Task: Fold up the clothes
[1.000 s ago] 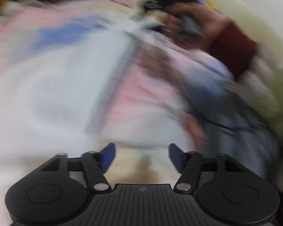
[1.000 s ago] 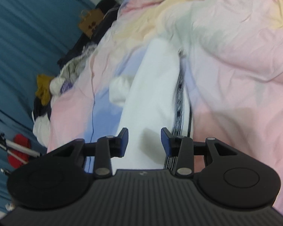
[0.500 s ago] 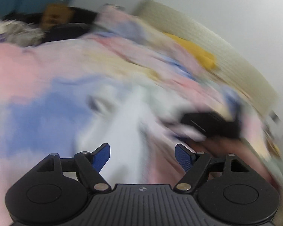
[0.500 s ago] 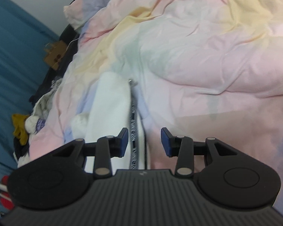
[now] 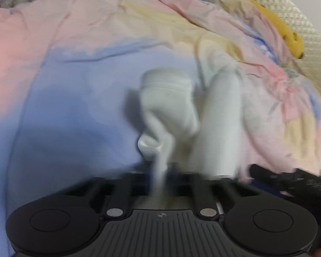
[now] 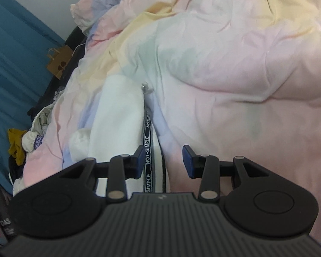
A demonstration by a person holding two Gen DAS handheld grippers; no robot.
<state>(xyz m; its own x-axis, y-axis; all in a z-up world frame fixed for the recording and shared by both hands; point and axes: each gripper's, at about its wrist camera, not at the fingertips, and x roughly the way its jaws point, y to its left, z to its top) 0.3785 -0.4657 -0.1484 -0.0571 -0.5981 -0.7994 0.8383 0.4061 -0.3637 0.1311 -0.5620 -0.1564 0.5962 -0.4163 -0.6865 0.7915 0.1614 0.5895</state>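
A white garment [image 5: 220, 117] with a ribbed cuff [image 5: 167, 85] lies bunched on the pastel bedspread [image 5: 75, 90]. My left gripper [image 5: 163, 171] is shut on a fold of its white fabric, which rises blurred between the fingers. In the right wrist view the same white garment [image 6: 117, 115] shows a black band [image 6: 148, 150] printed NOT-SIMPLE along its edge. My right gripper [image 6: 162, 160] hangs open just above that edge, with its left pad [image 6: 140, 158] over the white cloth and nothing pinched.
The crumpled pink, yellow and blue bedspread [image 6: 246, 81] fills both views. A yellow item [image 5: 289, 34] lies by the quilted headboard [image 5: 306, 27]. A blue curtain [image 6: 15, 64], a brown paper bag [image 6: 57, 64] and a heap of clothes [image 6: 30, 137] stand left of the bed.
My left gripper swept fast across the bed to the white garment, and its jaws went from open to shut on the fabric. The right gripper sank a little and stayed open.
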